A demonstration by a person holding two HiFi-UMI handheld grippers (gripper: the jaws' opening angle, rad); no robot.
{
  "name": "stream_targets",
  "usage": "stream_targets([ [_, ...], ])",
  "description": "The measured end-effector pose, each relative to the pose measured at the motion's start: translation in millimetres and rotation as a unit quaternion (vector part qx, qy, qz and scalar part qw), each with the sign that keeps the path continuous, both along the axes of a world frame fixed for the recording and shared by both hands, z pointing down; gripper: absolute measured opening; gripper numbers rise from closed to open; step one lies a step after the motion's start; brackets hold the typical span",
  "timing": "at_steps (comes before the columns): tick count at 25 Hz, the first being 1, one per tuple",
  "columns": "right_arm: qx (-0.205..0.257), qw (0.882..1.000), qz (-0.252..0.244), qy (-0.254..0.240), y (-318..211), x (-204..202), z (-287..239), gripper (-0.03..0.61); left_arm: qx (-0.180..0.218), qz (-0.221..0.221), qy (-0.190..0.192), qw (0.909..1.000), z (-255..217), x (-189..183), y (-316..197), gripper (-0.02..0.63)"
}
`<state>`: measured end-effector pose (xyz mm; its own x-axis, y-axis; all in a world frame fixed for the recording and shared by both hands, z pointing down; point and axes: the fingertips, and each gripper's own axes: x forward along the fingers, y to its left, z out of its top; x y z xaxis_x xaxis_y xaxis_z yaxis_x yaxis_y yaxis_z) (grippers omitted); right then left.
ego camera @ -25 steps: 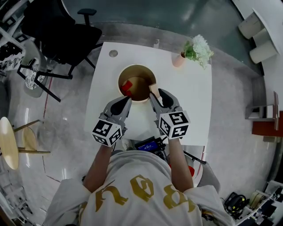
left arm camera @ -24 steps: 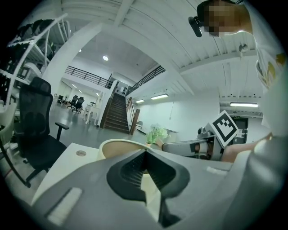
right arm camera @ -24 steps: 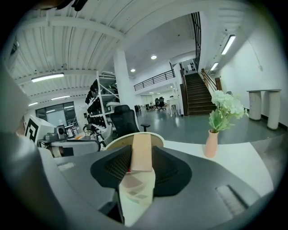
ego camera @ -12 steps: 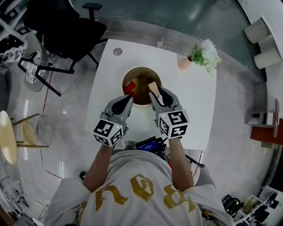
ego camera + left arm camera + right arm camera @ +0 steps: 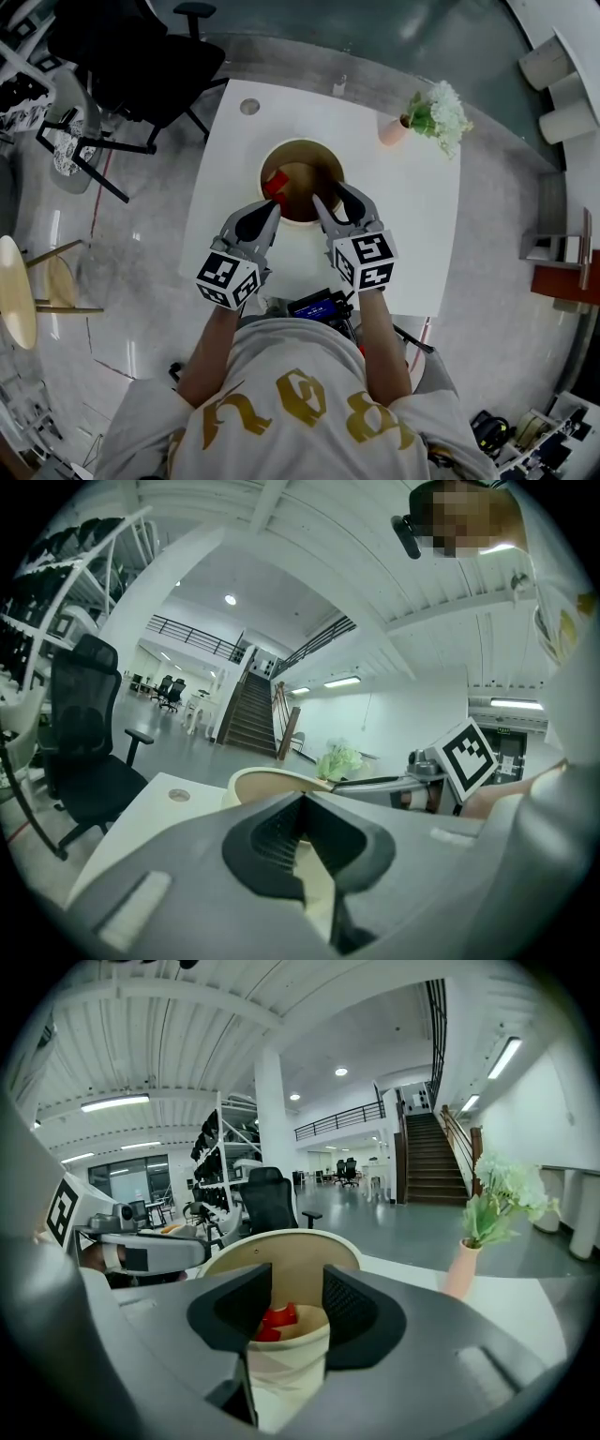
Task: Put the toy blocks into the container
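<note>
A round tan container (image 5: 302, 178) stands mid-table, with a red block (image 5: 274, 185) inside it. My right gripper (image 5: 333, 195) reaches over its near right rim. It is shut on a cream block (image 5: 286, 1358) that fills the gap between its jaws, which have just been opening slightly. In the right gripper view the red block (image 5: 274, 1319) shows past the cream one, inside the container (image 5: 281, 1251). My left gripper (image 5: 270, 208) hovers at the near left rim, its tips together with nothing held. The left gripper view shows the container's rim (image 5: 272, 778) just ahead.
The white table (image 5: 412, 216) carries a pink vase of white flowers (image 5: 436, 112) at its far right corner. A black office chair (image 5: 131, 47) stands beyond the far left corner. A round wooden stool (image 5: 19, 300) sits on the floor to the left.
My right gripper has shifted slightly left and lower over the container's rim with the cream block between its jaws. The left gripper has stayed in place.
</note>
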<state>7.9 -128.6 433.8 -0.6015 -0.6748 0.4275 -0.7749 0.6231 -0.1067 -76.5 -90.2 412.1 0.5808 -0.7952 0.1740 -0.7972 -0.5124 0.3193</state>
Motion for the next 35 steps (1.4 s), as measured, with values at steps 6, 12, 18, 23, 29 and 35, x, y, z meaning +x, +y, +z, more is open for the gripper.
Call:
stream_targets([
  [6,0.011,1.0,0.022,0.006,4.8,8.3,-2.5,0.124,0.002,0.002,0.0,1.0,-0.5,-2.0,2.8,0.002],
  [12,0.038,0.998,0.048,0.024,18.7,22.0,-12.0,0.024,0.004,0.006,-0.005,1.0,0.2,-0.8,10.6,0.002],
  [18,0.055,0.996,0.07,0.012,39.3,33.2,-21.8,0.017,0.012,0.009,-0.008,0.9999,-9.5,3.9,23.4,0.002],
  [23,0.058,0.995,0.081,-0.007,59.9,30.4,-28.0,0.017,0.011,0.011,-0.018,0.9997,-16.3,2.6,38.1,0.0],
  [29,0.072,0.993,0.096,-0.012,75.7,34.5,-38.5,0.017,0.025,0.025,0.022,0.9991,-39.1,7.4,51.6,0.002],
  [35,0.085,0.988,0.131,-0.018,80.2,44.8,-47.4,0.015,0.022,0.019,0.004,0.9996,-39.3,4.1,60.0,0.002],
])
